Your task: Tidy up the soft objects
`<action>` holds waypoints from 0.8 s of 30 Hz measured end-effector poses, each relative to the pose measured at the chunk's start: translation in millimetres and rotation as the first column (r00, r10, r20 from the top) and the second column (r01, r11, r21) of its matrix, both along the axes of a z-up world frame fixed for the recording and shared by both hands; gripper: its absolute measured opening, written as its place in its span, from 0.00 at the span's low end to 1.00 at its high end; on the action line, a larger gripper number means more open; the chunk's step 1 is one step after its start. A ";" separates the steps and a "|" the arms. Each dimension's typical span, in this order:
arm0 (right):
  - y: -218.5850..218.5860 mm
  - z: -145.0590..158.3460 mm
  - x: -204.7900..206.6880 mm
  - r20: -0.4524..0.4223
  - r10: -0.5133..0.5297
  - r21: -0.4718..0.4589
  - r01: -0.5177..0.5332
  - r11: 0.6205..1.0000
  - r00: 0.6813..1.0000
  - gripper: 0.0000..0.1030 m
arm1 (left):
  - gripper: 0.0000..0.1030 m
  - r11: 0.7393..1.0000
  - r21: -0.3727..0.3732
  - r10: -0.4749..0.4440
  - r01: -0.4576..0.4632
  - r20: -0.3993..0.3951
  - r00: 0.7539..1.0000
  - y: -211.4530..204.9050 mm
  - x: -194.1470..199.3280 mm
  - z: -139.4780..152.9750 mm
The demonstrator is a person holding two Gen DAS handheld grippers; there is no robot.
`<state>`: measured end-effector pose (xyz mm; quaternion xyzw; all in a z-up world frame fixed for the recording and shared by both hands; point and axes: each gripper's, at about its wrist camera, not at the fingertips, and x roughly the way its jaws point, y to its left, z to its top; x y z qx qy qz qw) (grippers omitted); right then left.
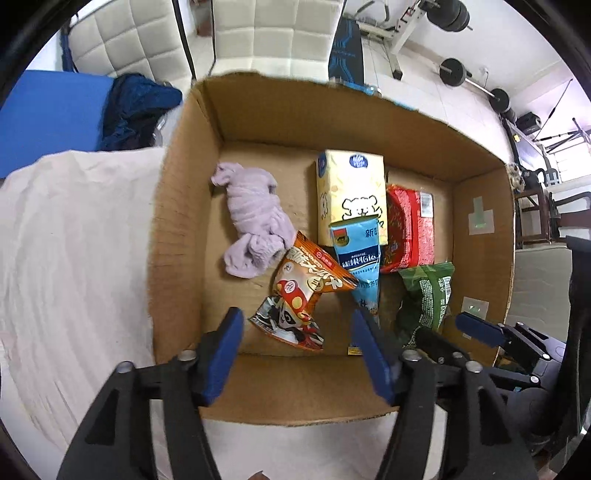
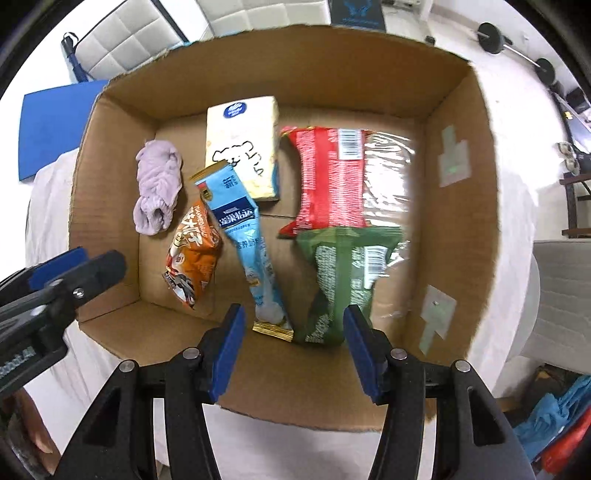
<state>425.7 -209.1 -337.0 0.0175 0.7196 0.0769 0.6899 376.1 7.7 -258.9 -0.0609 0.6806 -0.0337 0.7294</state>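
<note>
An open cardboard box (image 2: 110, 155) sits on a pale cloth. Both grippers hover above its near edge, each with its 2 fingers spread apart and holding nothing — the left gripper (image 1: 297, 345), the right gripper (image 2: 293, 341). From left to right inside: a crumpled lilac sock (image 2: 157, 188), likely light and limp, best pinched mid-bundle; an orange snack packet (image 2: 194, 256); a long blue sachet (image 2: 245, 243) running near to far; a green packet (image 2: 340, 280), probably crinkly and slippery.

A blue mat (image 1: 48, 110), white quilted chairs (image 1: 273, 29) and barbell weights (image 1: 452, 70) stand behind the white sheet (image 1: 74, 240).
</note>
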 end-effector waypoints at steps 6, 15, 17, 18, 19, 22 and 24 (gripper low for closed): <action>-9.3 10.9 -14.2 0.037 -0.035 -0.021 0.036 0.999 0.999 0.78 | 0.90 0.999 0.049 0.009 -0.012 0.057 0.998 2.0 -9.1 13.4; -17.2 23.7 -30.8 0.080 -0.072 -0.044 0.076 0.996 0.994 1.00 | 0.99 0.996 0.077 0.040 -0.049 0.111 0.993 8.2 -21.6 21.2; -18.9 27.0 -32.7 0.087 -0.080 -0.046 0.085 0.995 0.993 1.00 | 1.00 0.995 0.080 0.044 -0.054 0.126 0.991 8.7 -23.7 24.6; -19.7 29.2 -33.9 0.091 -0.083 -0.047 0.088 0.995 0.992 1.00 | 1.00 0.995 0.083 0.045 -0.057 0.136 0.990 8.9 -25.1 26.8; -21.1 31.6 -35.4 0.098 -0.087 -0.052 0.092 0.994 0.991 1.00 | 1.00 0.995 0.086 0.046 -0.059 0.146 0.988 9.0 -26.7 29.3; -23.3 39.4 -40.9 0.120 -0.095 -0.056 0.102 0.993 0.988 1.00 | 1.00 0.994 0.093 0.046 -0.063 0.174 0.984 8.4 -31.7 36.8; -24.2 43.8 -44.2 0.129 -0.097 -0.054 0.105 0.993 0.987 1.00 | 1.00 0.994 0.095 0.042 -0.060 0.185 0.982 7.5 -35.7 41.6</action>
